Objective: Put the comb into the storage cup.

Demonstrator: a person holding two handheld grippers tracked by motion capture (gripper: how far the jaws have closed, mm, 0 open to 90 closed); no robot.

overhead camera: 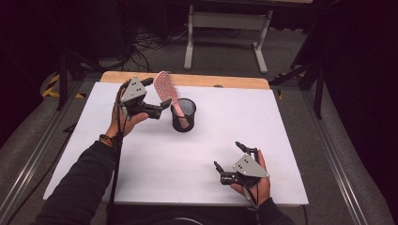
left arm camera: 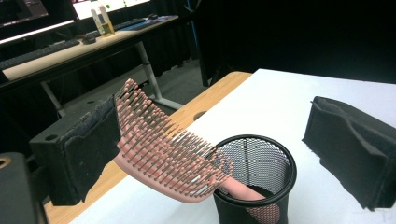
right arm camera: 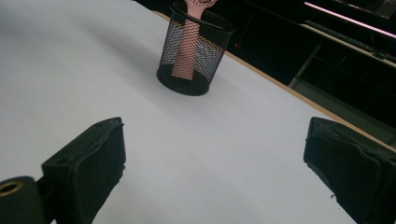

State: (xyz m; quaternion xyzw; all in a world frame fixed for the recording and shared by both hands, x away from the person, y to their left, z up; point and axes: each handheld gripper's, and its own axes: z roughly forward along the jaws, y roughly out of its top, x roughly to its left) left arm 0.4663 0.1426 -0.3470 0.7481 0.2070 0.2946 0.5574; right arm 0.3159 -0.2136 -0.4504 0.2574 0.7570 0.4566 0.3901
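A person is sitting at a table (overhead camera: 281, 140) covered with a white sheet, holding a hand-held gripper in each hand. A pink hairbrush (overhead camera: 166, 89) is standing handle-down in a black wire-mesh cup (overhead camera: 183, 115) toward the far middle of the table, with its bristled head leaning out over the rim toward the person's left. The left hand-held gripper (overhead camera: 162, 107) is hovering just beside the cup, level with the brush head. In the left gripper view its jaws are standing wide apart: one black pad is lying against the back edge of the hairbrush (left arm camera: 168, 149), while the other pad is hanging well clear on the far side of the mesh cup (left arm camera: 254, 179), so nothing is being squeezed. The right hand-held gripper (overhead camera: 230, 157) is resting near the front right of the table, well apart from the cup, its jaws also spread wide and holding nothing. In the right gripper view the cup (right arm camera: 196, 51) is standing farther off on the white surface, the pink handle (right arm camera: 187, 46) showing through the mesh.
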